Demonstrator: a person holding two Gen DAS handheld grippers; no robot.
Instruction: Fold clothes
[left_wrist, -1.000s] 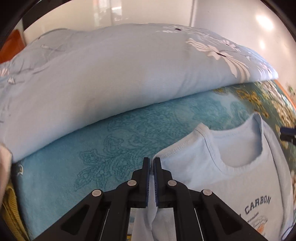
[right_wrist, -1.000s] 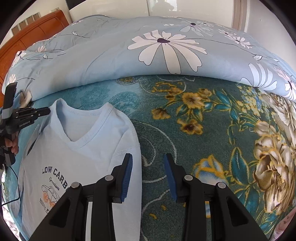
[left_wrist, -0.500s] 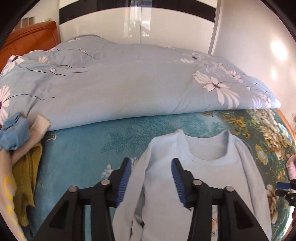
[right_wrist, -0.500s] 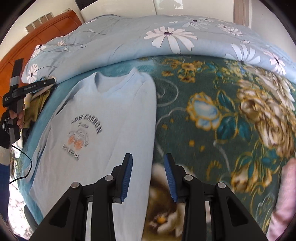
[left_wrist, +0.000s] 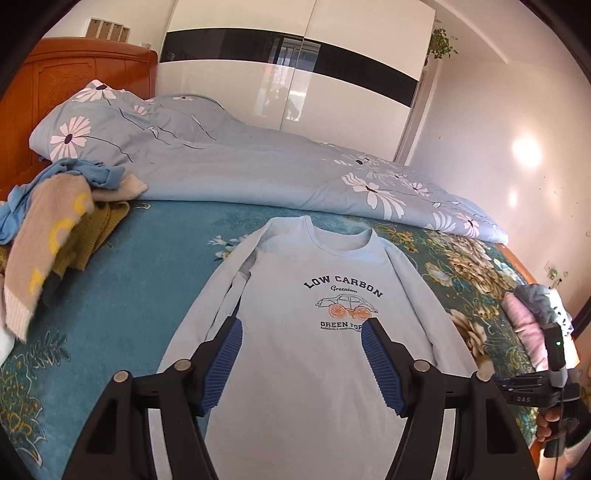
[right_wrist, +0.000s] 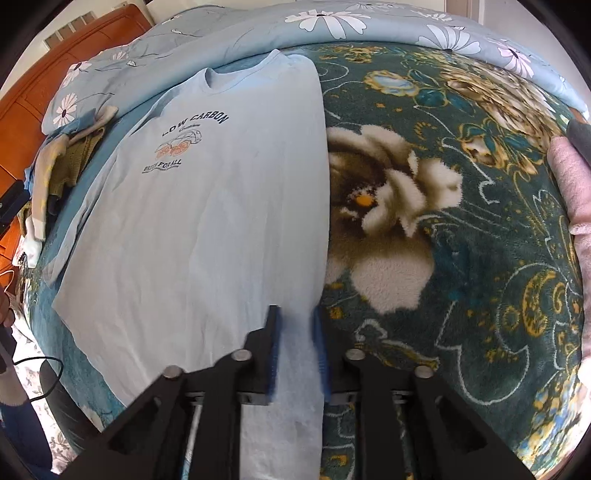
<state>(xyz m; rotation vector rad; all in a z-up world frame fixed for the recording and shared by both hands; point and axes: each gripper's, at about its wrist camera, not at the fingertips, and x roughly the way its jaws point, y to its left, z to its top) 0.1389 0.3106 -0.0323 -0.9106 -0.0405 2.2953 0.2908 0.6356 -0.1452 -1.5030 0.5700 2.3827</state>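
1. The shirt (left_wrist: 314, 369) lies face up and flat on the bed's blanket (right_wrist: 461, 280), collar towards the quilt (left_wrist: 258, 166) and print readable.
2. The left hand-held gripper (left_wrist: 303, 325) hangs over the shirt's lower chest. Its jaws are spreading and nothing is between them.
3. The right hand-held gripper (right_wrist: 295, 314) is at the shirt's right edge, low on the garment. Its pads are drawn close with a strip of pale cloth between them, so it seems to be pinching the shirt there.
4. The step in hand looks like a first lengthwise fold. To do it well:
   - take the left grip on the same side as the right one, higher up the shirt;
   - catch both layers, sleeve included;
   - lift both grips evenly and carry the edge across the print, keeping the new crease straight and parallel to the shirt's far side.
5. The sleeve on the shirt's left side lies doubled and creased beside the body and could do with smoothing.
6. Hard to make out:
   - The right pads are blurred, so the firmness of the pinch is uncertain.
   - The hem is cut off below the grippers in both views.
   - Whether the pinched strip is sleeve or body I cannot tell.
7. Left of the shirt, a pile (left_wrist: 55, 221) of clothes is partly out of frame.
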